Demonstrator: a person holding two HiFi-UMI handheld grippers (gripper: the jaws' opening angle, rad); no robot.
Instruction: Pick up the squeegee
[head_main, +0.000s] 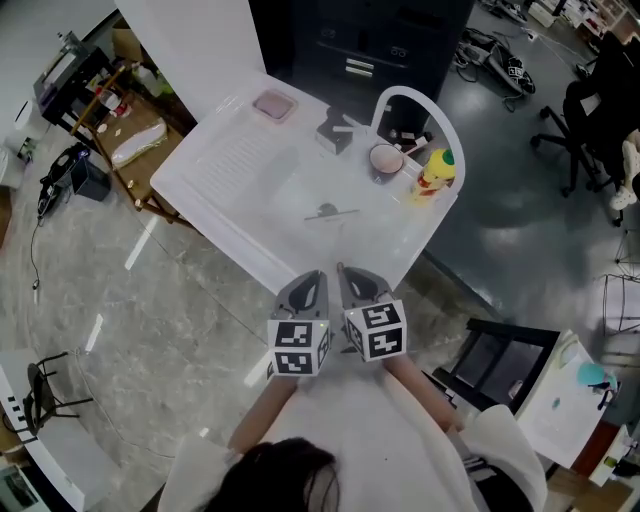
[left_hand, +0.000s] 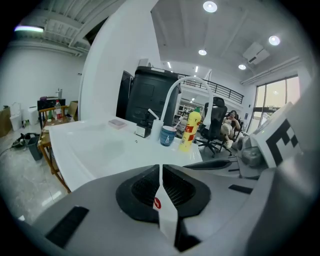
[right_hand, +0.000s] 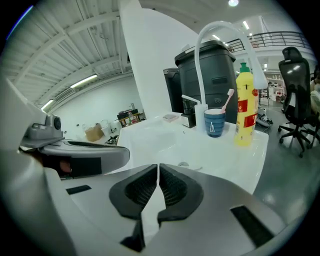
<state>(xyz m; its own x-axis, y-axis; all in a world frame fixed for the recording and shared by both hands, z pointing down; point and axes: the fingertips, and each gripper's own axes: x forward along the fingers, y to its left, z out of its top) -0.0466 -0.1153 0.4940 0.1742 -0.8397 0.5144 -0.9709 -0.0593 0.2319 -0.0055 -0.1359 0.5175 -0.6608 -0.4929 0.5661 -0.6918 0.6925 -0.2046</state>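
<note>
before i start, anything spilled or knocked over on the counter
Nothing stands out: the yellow bottle and the cup stand upright beside the faucet, and the white counter shows no spill or damage.

text: none legible | blue cup (right_hand: 215, 123): white triangle mark | yellow bottle (right_hand: 244, 112): red label, unreadable

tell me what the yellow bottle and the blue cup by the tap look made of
Yellow bottle: probably plastic, opaque with a slight sheen, with a green cap and a red label. Blue cup: glossy, smooth wall with a pale rim; ceramic or hard plastic, the look doesn't settle it.
</note>
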